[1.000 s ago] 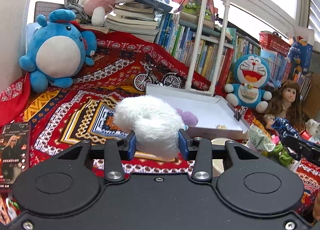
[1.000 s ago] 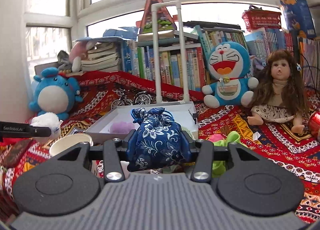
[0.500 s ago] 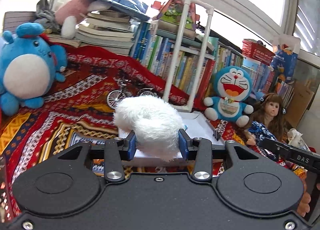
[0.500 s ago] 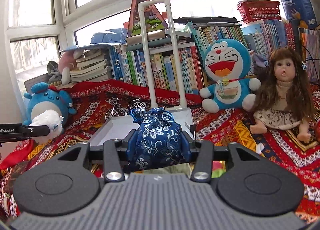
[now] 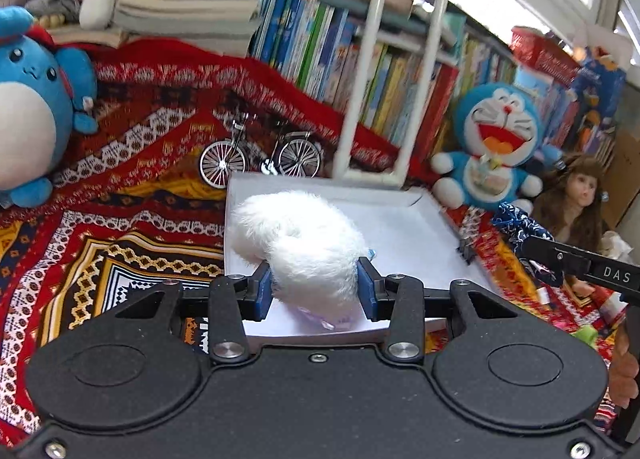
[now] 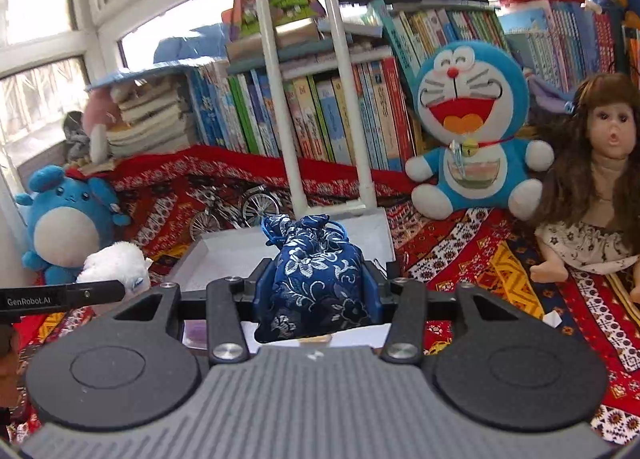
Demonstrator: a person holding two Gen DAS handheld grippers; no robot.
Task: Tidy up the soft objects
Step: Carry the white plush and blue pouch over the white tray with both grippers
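My left gripper (image 5: 316, 293) is shut on a fluffy white plush (image 5: 300, 247) and holds it over the near part of the white tray (image 5: 420, 231). My right gripper (image 6: 316, 295) is shut on a blue floral drawstring pouch (image 6: 316, 283) above the tray's (image 6: 224, 255) near edge. The white plush also shows in the right wrist view (image 6: 116, 265), at the left. The pouch's top shows in the left wrist view (image 5: 516, 221), at the right. A purple soft thing (image 6: 195, 329) lies in the tray under the right gripper.
A white pipe frame (image 6: 312, 99) stands at the tray's far end. A model bicycle (image 5: 260, 157) sits behind the tray. A round blue plush (image 5: 32, 115) is at the left, a Doraemon plush (image 6: 468, 131) and a doll (image 6: 600, 179) at the right. Books line the back.
Both grippers have moved forward toward the tray, each with its object in it. The tray now fills more of both views. The grips have not changed.
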